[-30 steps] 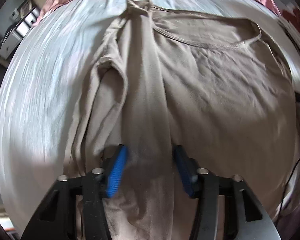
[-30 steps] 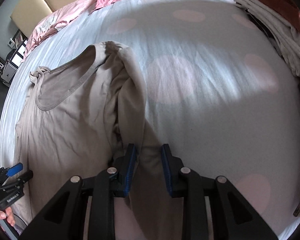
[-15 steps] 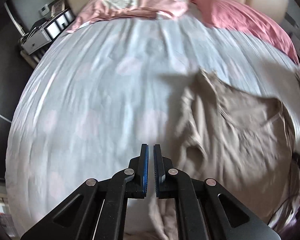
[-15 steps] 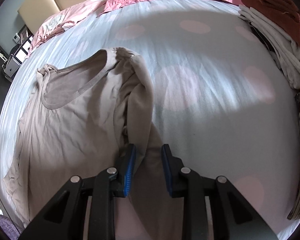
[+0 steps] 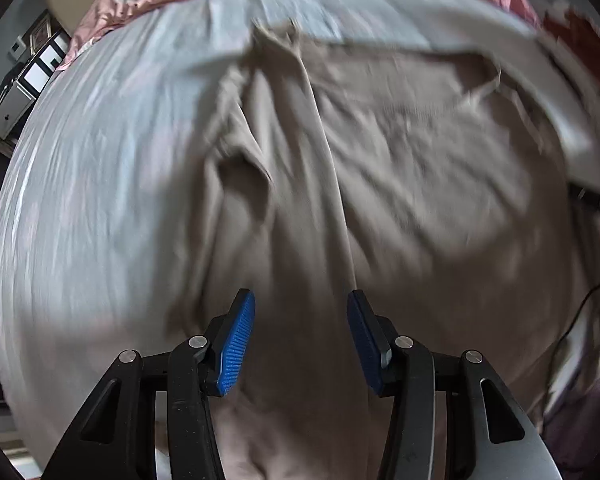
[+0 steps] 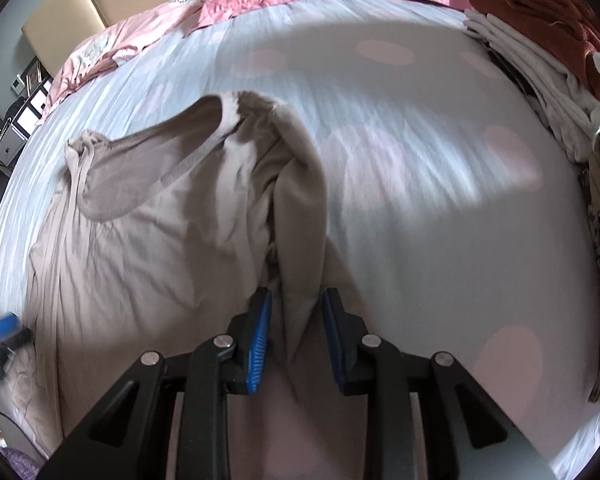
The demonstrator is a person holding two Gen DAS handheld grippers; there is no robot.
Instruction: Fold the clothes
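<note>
shirt [image 6: 148,240]: flat on bed [image 6: 420,200], no fold seen | left hand-held gripper [image 5: 300,336]: just opened, pads apart over cloth | right hand-held gripper [image 6: 294,336]: maybe pinching sleeve [image 6: 300,216]; blurry | left to do: fold all

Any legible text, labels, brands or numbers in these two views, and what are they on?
None can be read.
Pink bedding: a faint dark print by the headboard, too small and blurred to read.
Beige top: no label or print visible.
Folded clothes stack: no text visible.
</note>
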